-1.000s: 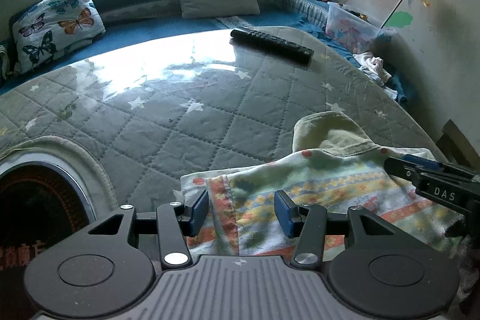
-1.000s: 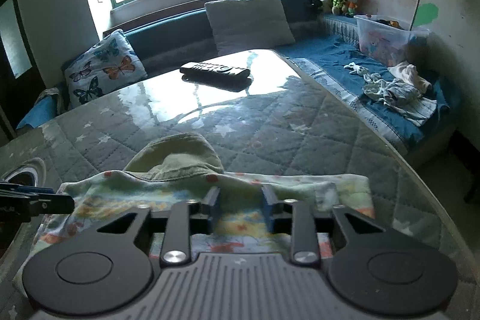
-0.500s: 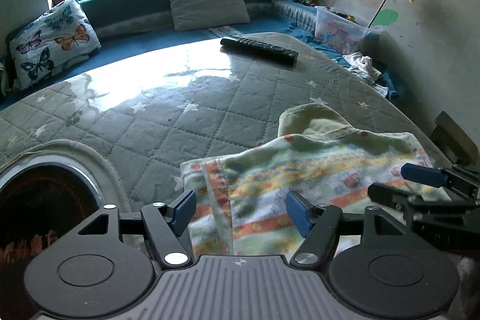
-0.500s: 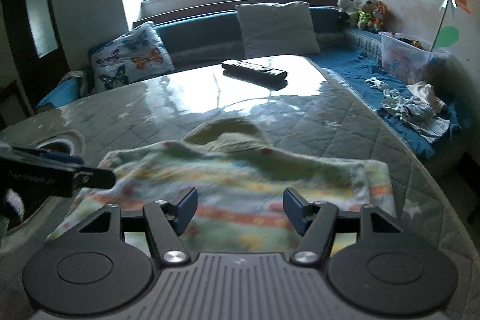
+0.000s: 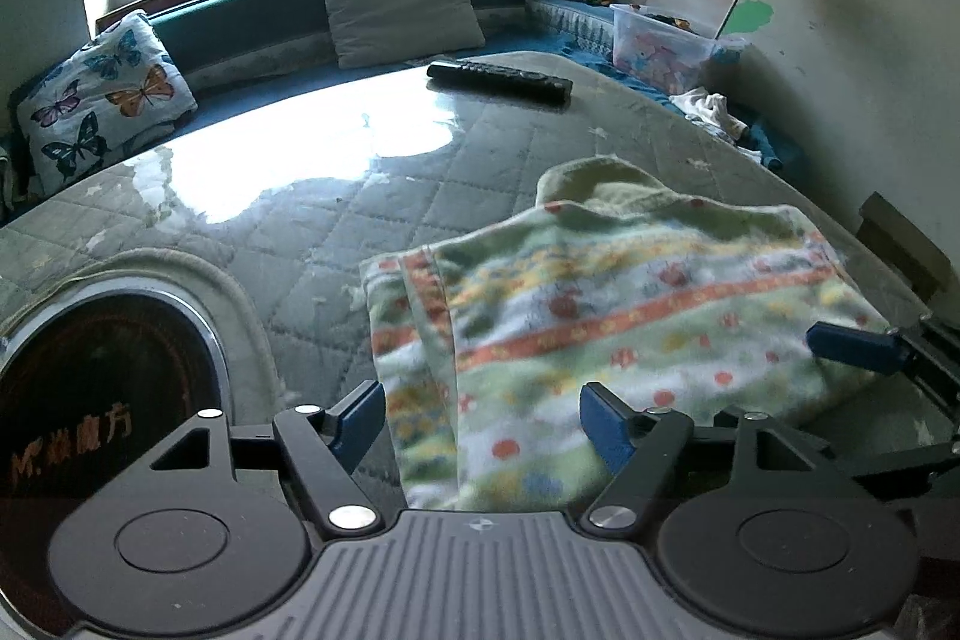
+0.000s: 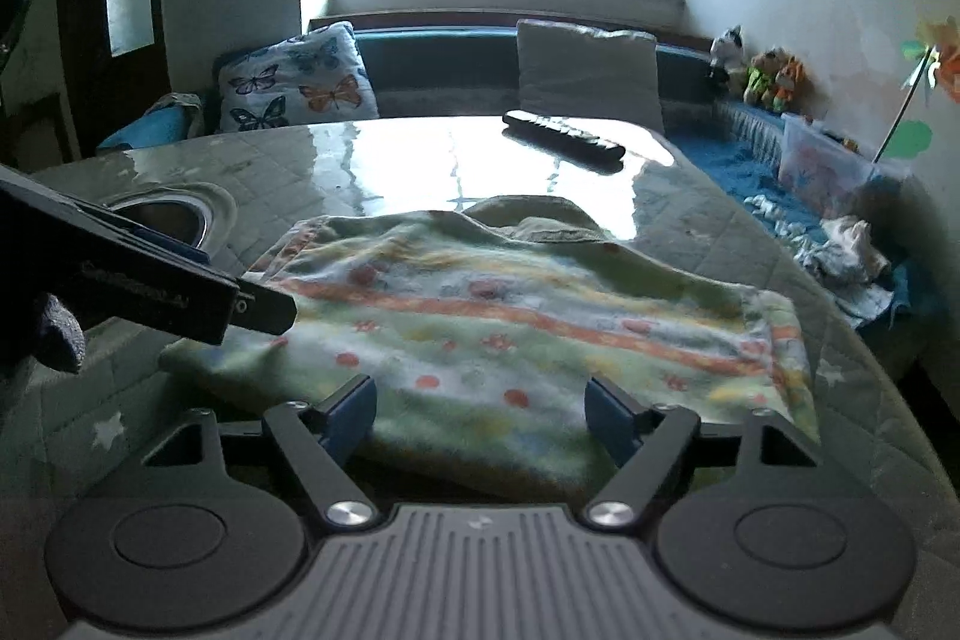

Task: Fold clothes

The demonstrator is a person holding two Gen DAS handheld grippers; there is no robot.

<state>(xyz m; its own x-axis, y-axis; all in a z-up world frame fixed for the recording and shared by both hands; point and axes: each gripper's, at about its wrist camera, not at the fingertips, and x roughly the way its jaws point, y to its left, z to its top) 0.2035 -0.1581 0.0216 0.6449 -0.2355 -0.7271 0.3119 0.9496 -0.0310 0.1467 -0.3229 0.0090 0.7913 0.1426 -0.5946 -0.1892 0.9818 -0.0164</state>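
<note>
A folded child's garment [image 5: 630,304] with green, yellow and orange stripes and a pale green hood lies flat on the quilted table [image 5: 372,196]. It also shows in the right wrist view [image 6: 540,316]. My left gripper [image 5: 483,424] is open and empty, raised just off the garment's near left edge. My right gripper [image 6: 480,415] is open and empty above the garment's near edge. The right gripper's blue fingertips [image 5: 852,347] show at the right of the left wrist view. The left gripper's body [image 6: 150,280] crosses the left of the right wrist view.
A black remote [image 5: 498,79] lies at the table's far side. A round metal-rimmed opening [image 5: 108,388] is set into the table at left. A bench with a butterfly cushion [image 5: 102,100], grey pillow [image 5: 399,7], toy box [image 5: 660,49] and loose clothes [image 6: 846,256] surrounds the table.
Both grippers have opened wide, let go of the garment and pulled back and up from it. The garment now lies flat and folded on the table.
</note>
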